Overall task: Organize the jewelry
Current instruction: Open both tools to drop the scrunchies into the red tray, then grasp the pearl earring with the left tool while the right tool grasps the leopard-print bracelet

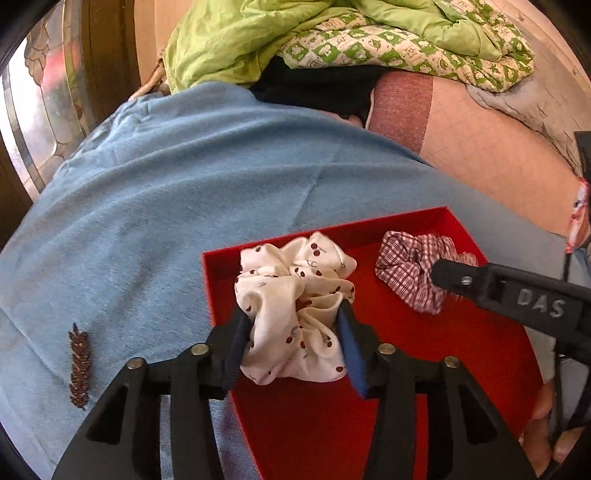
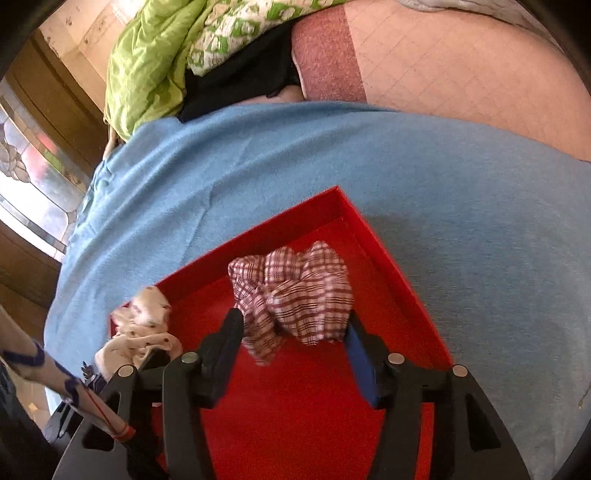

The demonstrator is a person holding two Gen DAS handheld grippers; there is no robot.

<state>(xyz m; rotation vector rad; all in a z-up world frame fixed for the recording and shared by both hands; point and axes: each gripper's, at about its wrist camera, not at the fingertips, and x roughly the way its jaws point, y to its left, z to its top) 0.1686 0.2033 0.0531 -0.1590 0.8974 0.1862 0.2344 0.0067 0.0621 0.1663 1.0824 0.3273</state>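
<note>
A red tray (image 1: pixel 480 343) lies on a blue cloth (image 1: pixel 166 192). My left gripper (image 1: pixel 291 325) is shut on a white scrunchie with red cherries (image 1: pixel 295 295) and holds it over the tray's left part. My right gripper (image 2: pixel 293 325) is shut on a red-and-white checked scrunchie (image 2: pixel 295 295) over the tray (image 2: pixel 391 273). The checked scrunchie (image 1: pixel 410 269) and a right finger (image 1: pixel 458 277) show in the left wrist view. The white scrunchie (image 2: pixel 144 328) shows at the left in the right wrist view. A dark beaded hair clip (image 1: pixel 79 365) lies on the cloth, left of the tray.
A green quilt (image 1: pixel 332 33) and dark clothing (image 1: pixel 317 92) are piled at the back. Pink bedding (image 2: pixel 461 74) lies beyond the blue cloth (image 2: pixel 258 155). A stained-glass window (image 1: pixel 40 110) stands at the left.
</note>
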